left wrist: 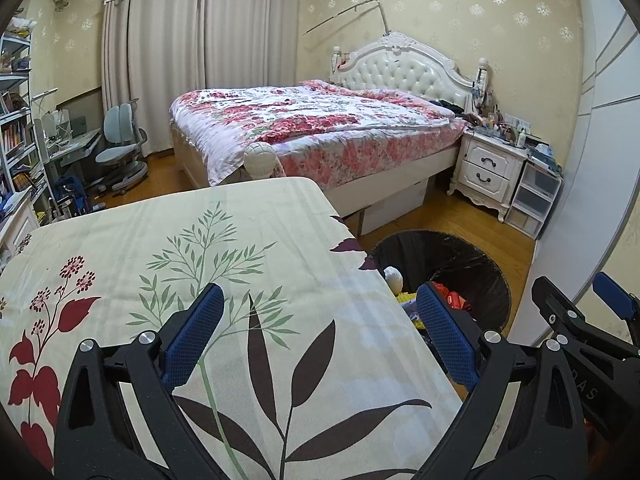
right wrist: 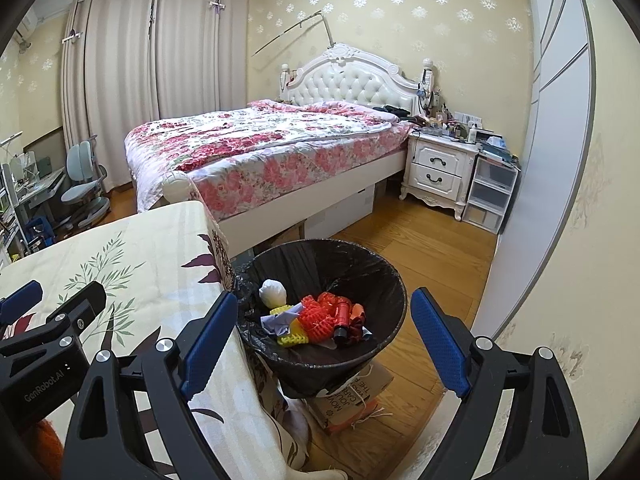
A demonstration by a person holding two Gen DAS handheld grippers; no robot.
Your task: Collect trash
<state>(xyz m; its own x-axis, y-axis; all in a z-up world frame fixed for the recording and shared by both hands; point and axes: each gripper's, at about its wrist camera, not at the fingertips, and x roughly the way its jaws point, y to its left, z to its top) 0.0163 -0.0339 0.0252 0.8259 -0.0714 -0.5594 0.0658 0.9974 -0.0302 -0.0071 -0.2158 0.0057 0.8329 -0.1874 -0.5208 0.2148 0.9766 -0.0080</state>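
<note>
Trash: orange ridged plastic pieces (right wrist: 320, 314), white crumpled wad (right wrist: 273, 293), yellow bits lie in black-lined round bin (right wrist: 384, 280) beside floral-cloth surface (left wrist: 224, 240). Surface shows no litter. Left tool (left wrist: 318, 334), right tool (right wrist: 324, 338): both apart, empty. Step judged near done; next calls for scan for leftovers.

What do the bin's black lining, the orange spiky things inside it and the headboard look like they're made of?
Lining: thin plastic film, probably a bin bag; it is glossy, creased and bunched over the rim.
Orange spiky things: moulded plastic by the look; bright even colour, stiff ridges.
Headboard: cream padding with button tufts and a sheen, leather or an imitation; its carved white frame could be painted wood.
</note>
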